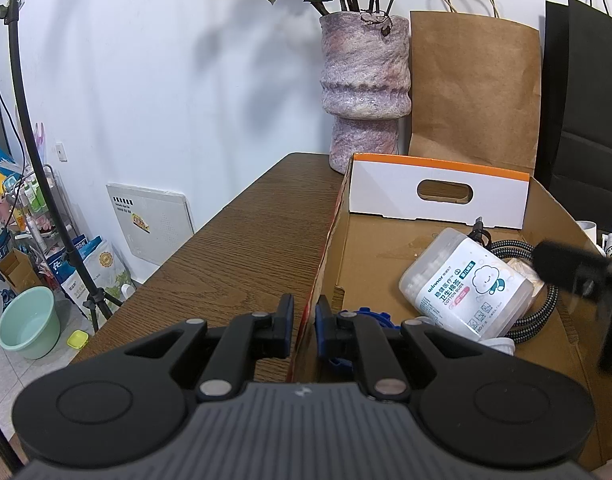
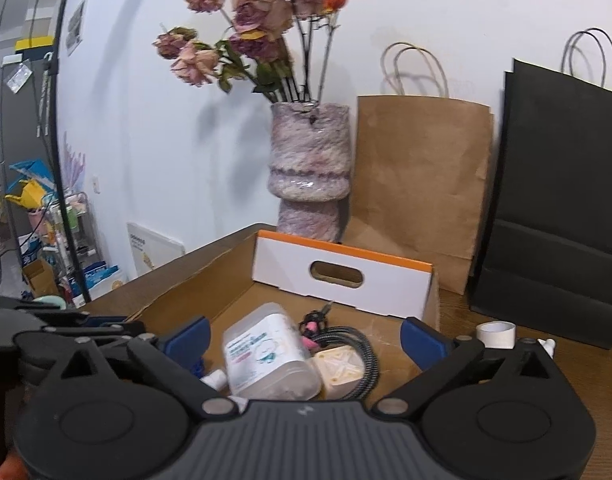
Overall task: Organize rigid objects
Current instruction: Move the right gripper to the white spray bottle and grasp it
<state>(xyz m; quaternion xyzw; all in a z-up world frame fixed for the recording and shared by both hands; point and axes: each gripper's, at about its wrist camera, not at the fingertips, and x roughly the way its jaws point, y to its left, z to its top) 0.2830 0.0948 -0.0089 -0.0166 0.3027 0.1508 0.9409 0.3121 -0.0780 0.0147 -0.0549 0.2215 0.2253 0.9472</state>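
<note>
A cardboard box (image 1: 369,236) (image 2: 234,292) with a white, orange-edged handle flap stands on the wooden table. Inside lie a clear cotton-bud tub (image 1: 465,290) (image 2: 270,354), a braided cable (image 1: 541,312) (image 2: 365,360), a cream square block (image 2: 337,370) and a blue part (image 1: 369,316). My left gripper (image 1: 304,330) is shut on the box's left wall. My right gripper (image 2: 304,336) is open and empty above the box contents; it shows blurred at the right of the left wrist view (image 1: 577,268).
A pink-grey vase (image 1: 363,88) (image 2: 309,172) of dried roses stands behind the box. A brown paper bag (image 1: 473,92) (image 2: 417,184) and a black bag (image 2: 557,200) lean on the wall. A white tape roll (image 2: 495,334) sits right of the box. The table edge drops left.
</note>
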